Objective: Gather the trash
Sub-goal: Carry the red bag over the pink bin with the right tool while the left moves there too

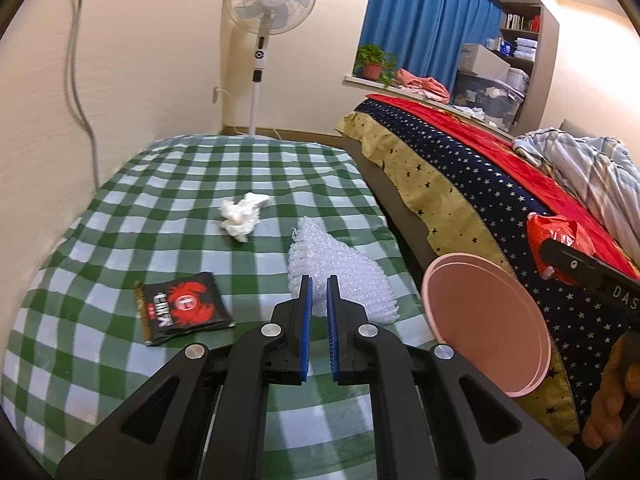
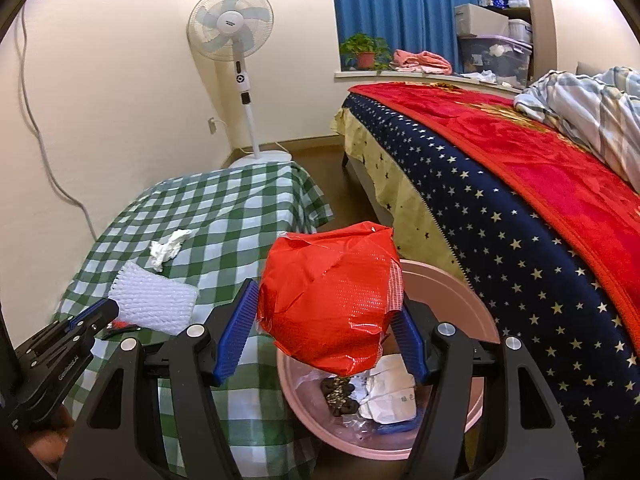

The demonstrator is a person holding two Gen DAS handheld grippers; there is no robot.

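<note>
My right gripper (image 2: 324,308) is shut on a crumpled red plastic wrapper (image 2: 328,300) and holds it above the pink trash bin (image 2: 460,304), which holds paper and scraps. The wrapper also shows in the left wrist view (image 1: 560,236). My left gripper (image 1: 319,284) hangs over the checked table with its jaws nearly together and nothing between them, just before a white foam net sleeve (image 1: 344,276). A black and red sachet (image 1: 184,308) lies to its left. A crumpled white tissue (image 1: 243,216) lies farther back.
The green checked table (image 1: 120,220) stands against the wall. The pink bin (image 1: 488,320) stands between the table and a bed (image 2: 520,200) with a starred blue cover and red blanket. A standing fan (image 1: 264,40) is in the corner.
</note>
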